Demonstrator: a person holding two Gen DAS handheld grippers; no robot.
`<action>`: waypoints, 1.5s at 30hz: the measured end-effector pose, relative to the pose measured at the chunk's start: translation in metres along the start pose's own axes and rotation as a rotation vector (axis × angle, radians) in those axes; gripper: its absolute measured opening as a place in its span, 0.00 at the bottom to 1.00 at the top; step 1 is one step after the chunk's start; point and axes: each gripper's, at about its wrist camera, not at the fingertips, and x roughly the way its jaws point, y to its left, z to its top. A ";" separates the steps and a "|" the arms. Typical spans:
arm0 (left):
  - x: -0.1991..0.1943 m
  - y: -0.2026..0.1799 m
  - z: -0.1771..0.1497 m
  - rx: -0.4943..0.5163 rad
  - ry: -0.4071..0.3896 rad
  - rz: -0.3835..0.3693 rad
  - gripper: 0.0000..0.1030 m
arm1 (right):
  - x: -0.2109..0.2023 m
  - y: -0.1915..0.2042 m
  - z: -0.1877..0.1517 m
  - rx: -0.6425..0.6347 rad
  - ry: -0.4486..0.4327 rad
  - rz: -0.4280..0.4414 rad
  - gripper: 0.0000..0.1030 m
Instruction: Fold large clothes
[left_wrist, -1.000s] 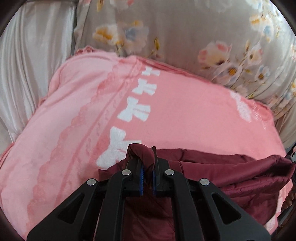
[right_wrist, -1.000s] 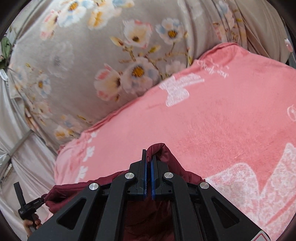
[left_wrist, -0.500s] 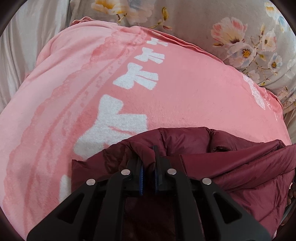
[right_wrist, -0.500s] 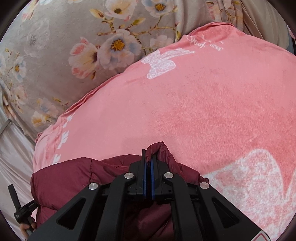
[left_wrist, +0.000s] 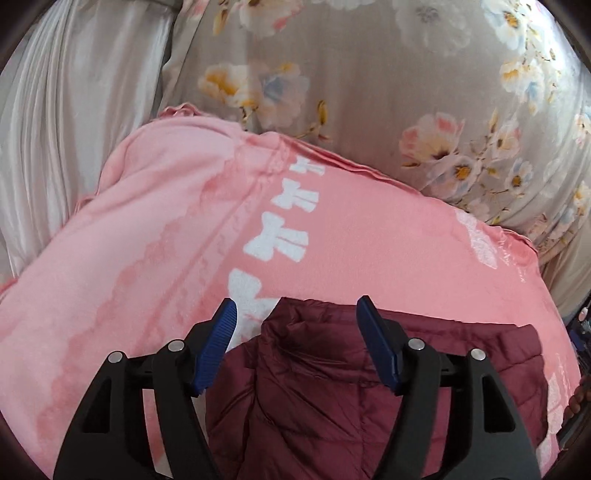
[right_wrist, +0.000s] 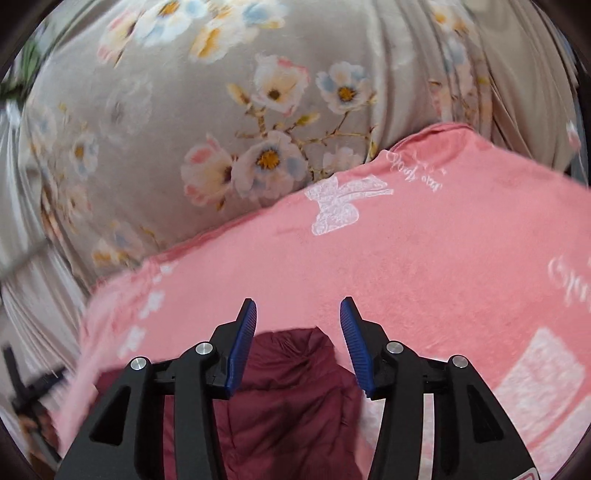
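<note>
The left gripper (left_wrist: 297, 314) points forward and downward over a maroon jacket (left_wrist: 325, 402). Its jaws have just been opening and now stand wide apart, blue pads (left_wrist: 218, 347) clear of the jacket, whose raised fold sits between them untouched. The right gripper (right_wrist: 297, 314) is angled the same way above the jacket's other end. Its jaws have just been opening too, and its pads press on nothing.

The jacket (left_wrist: 332, 387) lay on the blanket (left_wrist: 166, 229); behind the blanket lay the flowered sheet (left_wrist: 369, 92), with a curtain (left_wrist: 74, 103) at its left.
</note>
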 end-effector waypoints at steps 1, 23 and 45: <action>-0.001 -0.003 0.001 0.003 0.012 -0.009 0.63 | 0.006 0.004 -0.004 -0.026 0.029 -0.012 0.47; 0.103 -0.009 -0.050 0.043 0.237 0.068 0.62 | 0.116 0.001 -0.026 -0.069 0.315 -0.142 0.34; 0.126 0.013 -0.039 -0.064 0.267 0.080 0.62 | 0.121 -0.012 -0.034 0.004 0.263 -0.181 0.04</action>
